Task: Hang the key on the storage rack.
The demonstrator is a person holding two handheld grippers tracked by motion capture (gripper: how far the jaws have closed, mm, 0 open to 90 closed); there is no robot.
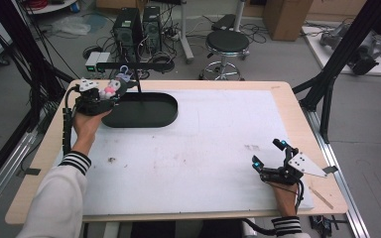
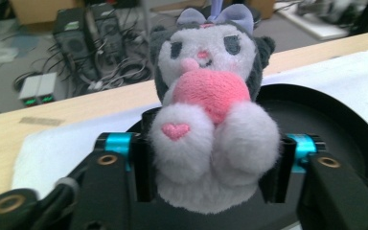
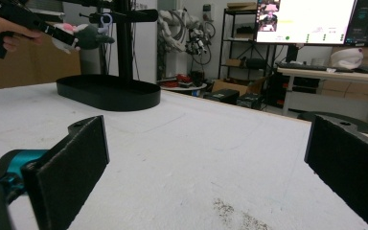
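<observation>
Over the black tray (image 2: pixel 345 120), my left gripper (image 2: pixel 211 158) clamps the plush toy (image 2: pixel 211 96); I'd lift its loop squarely onto the stand (image 1: pixel 138 74); right gripper (image 1: pixel 269 157) idles agape.

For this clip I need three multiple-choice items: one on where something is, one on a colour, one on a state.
1. Where is the plush toy?
A. Lying at the table's near edge
B. Held above the black tray's left end
C. On the stool

2. What colour is the heart the toy hugs?
A. Pink
B. Green
C. Yellow

3. How do the right tongs stand?
A. Shut on the toy
B. Shut on nothing
C. Open, holding nothing

Answers:
1 B: the high view shows the left tongs holding it over that end of the tray.
2 A: the left gripper view shows it pink.
3 C: the right gripper view shows its jaws wide apart over bare white table.
</observation>
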